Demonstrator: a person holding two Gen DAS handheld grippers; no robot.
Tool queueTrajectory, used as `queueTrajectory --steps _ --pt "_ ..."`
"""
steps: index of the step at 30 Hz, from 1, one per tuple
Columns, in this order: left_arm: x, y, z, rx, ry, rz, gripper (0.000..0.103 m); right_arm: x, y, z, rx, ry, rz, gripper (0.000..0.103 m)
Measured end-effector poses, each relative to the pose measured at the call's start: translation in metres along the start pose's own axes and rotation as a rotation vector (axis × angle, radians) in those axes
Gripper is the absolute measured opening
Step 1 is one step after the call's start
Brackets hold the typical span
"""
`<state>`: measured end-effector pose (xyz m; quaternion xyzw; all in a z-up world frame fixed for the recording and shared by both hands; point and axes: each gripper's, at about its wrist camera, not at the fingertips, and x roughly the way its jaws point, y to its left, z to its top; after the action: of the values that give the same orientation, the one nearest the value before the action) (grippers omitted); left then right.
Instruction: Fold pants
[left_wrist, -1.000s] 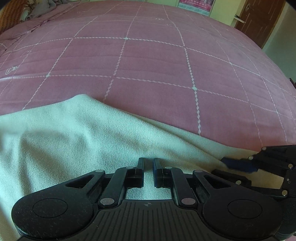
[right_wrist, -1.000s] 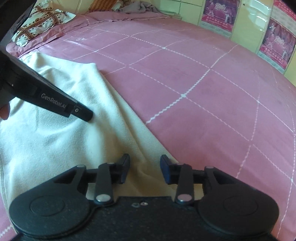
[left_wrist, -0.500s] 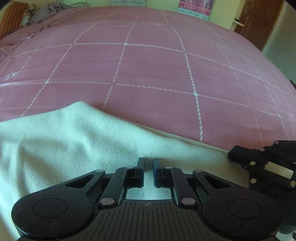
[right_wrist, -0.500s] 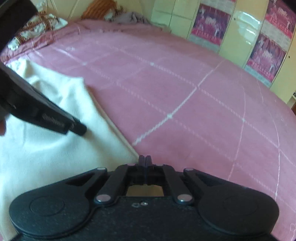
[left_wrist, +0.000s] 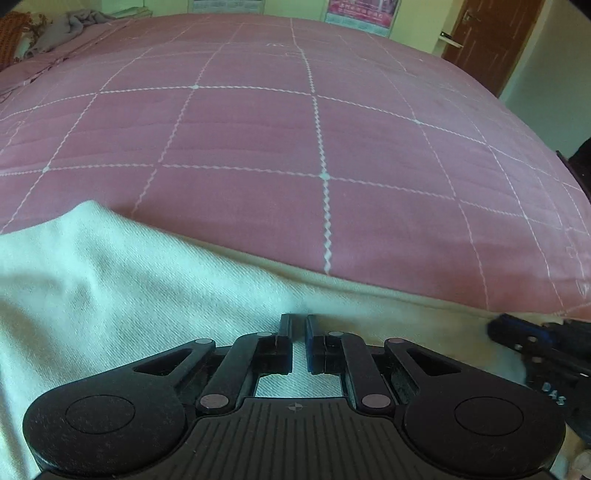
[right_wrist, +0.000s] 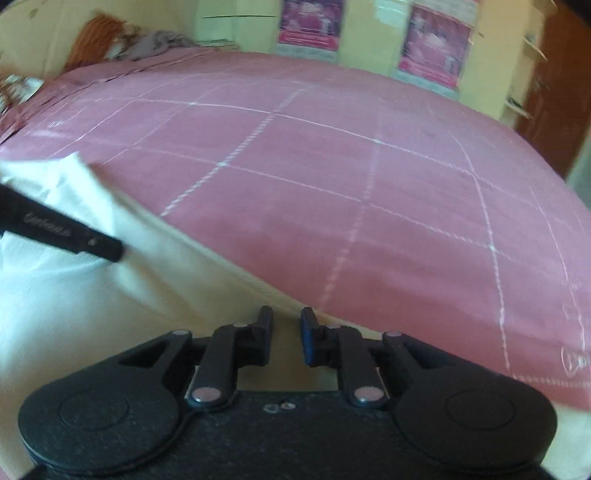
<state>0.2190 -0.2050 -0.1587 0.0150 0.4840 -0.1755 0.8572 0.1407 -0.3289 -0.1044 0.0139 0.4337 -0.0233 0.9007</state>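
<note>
Your left claw (left_wrist: 299, 321) points steeply down, its jaws closed to a slit on the pants (left_wrist: 110, 295). Your right claw (right_wrist: 287, 314), close by on its right and pitched likewise, holds its jaws a narrow gap apart, pinching the pants' edge.

One pants (left_wrist: 110, 295), two grippers, one bedspread (left_wrist: 295, 147).

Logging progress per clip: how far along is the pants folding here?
Done: no fold visible; the cream pants lie loose on the pink bed. In hand: left gripper and right gripper appear to pinch the fabric's edge. Left: every fold.
</note>
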Motion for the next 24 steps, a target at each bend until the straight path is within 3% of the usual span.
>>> queueTrajectory --steps 2,5,8,11,15,17,20,24 --pt "-0.009 0.004 0.003 -0.029 0.006 0.030 0.010 -0.010 -0.017 0.000 0.065 0.021 -0.008 0.006" --pt "-0.027 -0.001 -0.012 0.024 0.013 -0.002 0.010 -0.040 -0.030 -0.013 0.052 -0.022 -0.052 0.020" --pt "-0.040 -0.011 -0.042 0.074 0.029 -0.040 0.010 -0.066 -0.044 -0.040 0.103 -0.042 -0.052 0.020" --pt "-0.044 -0.012 -0.069 0.115 0.004 0.003 0.010 -0.064 -0.058 -0.074 0.045 0.025 -0.154 0.021" --pt "-0.070 -0.012 -0.079 0.129 0.026 -0.008 0.010 -0.092 -0.113 -0.087 0.253 0.015 -0.264 0.023" --pt "-0.080 -0.015 -0.087 0.134 0.029 -0.021 0.010 -0.118 -0.129 -0.096 0.367 -0.025 -0.231 0.031" --pt "-0.086 -0.019 -0.100 0.114 0.035 -0.048 0.010 -0.145 -0.150 -0.123 0.577 -0.032 -0.141 0.053" --pt "-0.087 -0.027 -0.113 0.137 0.035 -0.043 0.010 -0.158 -0.174 -0.162 0.828 -0.020 -0.121 0.053"
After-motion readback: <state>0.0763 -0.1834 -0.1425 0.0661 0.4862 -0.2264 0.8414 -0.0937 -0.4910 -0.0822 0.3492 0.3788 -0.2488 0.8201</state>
